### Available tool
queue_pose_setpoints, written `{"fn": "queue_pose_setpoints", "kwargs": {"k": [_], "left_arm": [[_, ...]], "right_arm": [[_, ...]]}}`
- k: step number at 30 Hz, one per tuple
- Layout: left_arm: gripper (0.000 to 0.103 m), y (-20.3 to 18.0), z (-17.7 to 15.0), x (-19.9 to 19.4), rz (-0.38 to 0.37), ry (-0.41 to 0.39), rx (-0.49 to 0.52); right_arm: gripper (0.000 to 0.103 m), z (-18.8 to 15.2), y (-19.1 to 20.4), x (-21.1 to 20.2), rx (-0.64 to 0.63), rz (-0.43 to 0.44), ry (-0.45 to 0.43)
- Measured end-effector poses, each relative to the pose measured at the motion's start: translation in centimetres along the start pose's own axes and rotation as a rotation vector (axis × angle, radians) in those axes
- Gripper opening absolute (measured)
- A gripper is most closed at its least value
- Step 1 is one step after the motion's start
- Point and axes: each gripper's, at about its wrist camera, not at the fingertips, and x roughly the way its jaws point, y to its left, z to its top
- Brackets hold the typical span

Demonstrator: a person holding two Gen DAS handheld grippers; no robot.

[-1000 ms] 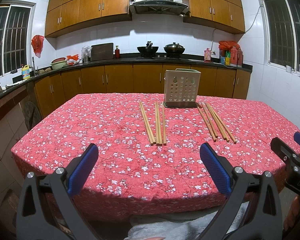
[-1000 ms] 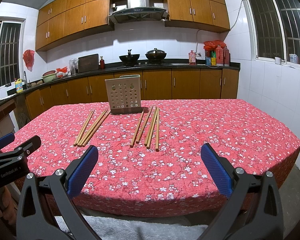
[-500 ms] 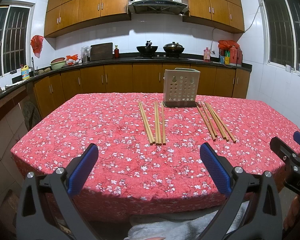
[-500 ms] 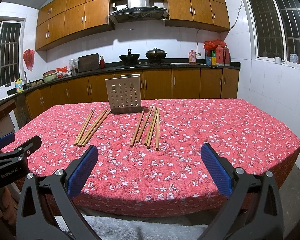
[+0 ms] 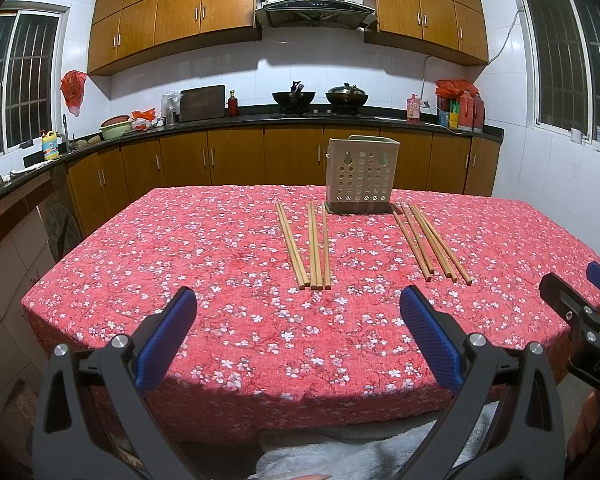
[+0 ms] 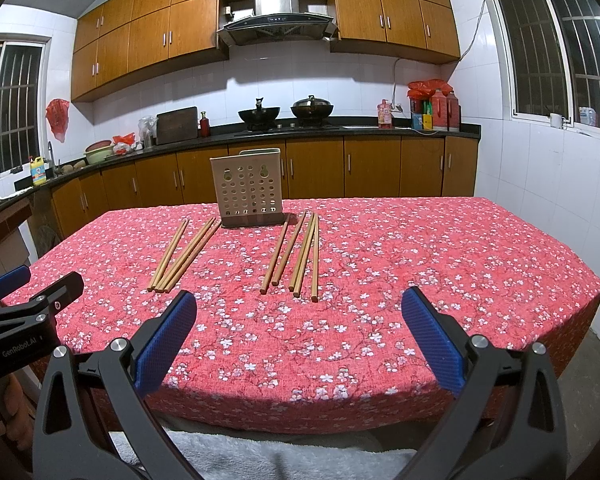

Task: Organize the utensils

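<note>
Two groups of wooden chopsticks lie on the red floral tablecloth (image 5: 180,264). The left group (image 5: 310,246) and the right group (image 5: 430,242) flank a beige perforated utensil holder (image 5: 362,176) standing at the table's far side. In the right wrist view the same groups (image 6: 184,254) (image 6: 296,256) lie before the holder (image 6: 247,186). My left gripper (image 5: 298,336) is open and empty, held before the near table edge. My right gripper (image 6: 300,336) is open and empty too, beside it; it shows at the right edge of the left wrist view (image 5: 580,312).
A kitchen counter (image 5: 220,122) with woks, bottles and a cutting board runs behind the table. A white towel (image 6: 260,456) lies below the grippers at the near table edge. Windows flank both sides.
</note>
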Motion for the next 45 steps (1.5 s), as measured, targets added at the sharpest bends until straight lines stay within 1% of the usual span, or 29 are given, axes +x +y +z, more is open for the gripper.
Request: {"fn": "queue_pose_setpoints", "kwargs": {"k": [20,24,29,32,35,36,37,38,39,40,41,42,43,45], "left_arm": [[0.099,0.2,0.0,0.6,0.002,0.003,0.001],[0.099,0.2,-0.1,1.3,-0.003,0.023,-0.004],[0.099,0.4,0.3,1.9,-0.019,0.049,0.001],[0.099,1.0,0.8,3.5,-0.032,0.084,-0.010],[0.099,2.1,1.7,5.5,-0.033,0.126,-0.027],[0.099,2.4,1.9,6.1,-0.034,0.140,-0.032],[0.099,2.6,2.2,7.0,-0.038,0.156,-0.037],[0.099,3.1,2.6,8.0,-0.044,0.180,-0.044],[0.099,3.3,2.9,9.0,-0.049,0.197,-0.047],[0.099,3.7,3.2,9.8,-0.058,0.214,-0.051],[0.098,3.8,3.3,10.5,-0.062,0.227,-0.053],[0.093,4.0,3.6,11.4,-0.070,0.247,-0.053],[0.089,4.1,3.9,12.2,-0.076,0.264,-0.052],[0.073,4.4,4.2,13.9,-0.092,0.304,-0.055]], "right_arm": [[0.101,0.0,-0.1,-0.1,0.002,0.000,0.002],[0.101,0.0,-0.1,-0.1,0.003,0.003,0.010],[0.101,0.4,-0.5,0.9,0.004,0.001,0.028],[0.101,1.4,-1.0,2.0,0.018,0.000,0.045],[0.100,2.4,-1.5,3.9,0.032,-0.003,0.089],[0.096,2.6,-1.7,4.7,0.040,-0.003,0.111],[0.094,3.1,-1.8,6.1,0.047,-0.008,0.151],[0.087,3.2,-2.0,6.9,0.049,-0.011,0.172],[0.078,3.5,-2.2,8.4,0.053,-0.018,0.213],[0.073,3.7,-2.3,9.8,0.056,-0.023,0.249],[0.064,3.8,-2.5,10.9,0.060,-0.024,0.275],[0.057,3.9,-2.7,12.3,0.068,-0.026,0.311],[0.054,4.0,-2.9,13.9,0.081,-0.026,0.349],[0.044,4.3,-3.0,16.2,0.093,-0.026,0.396]]}}
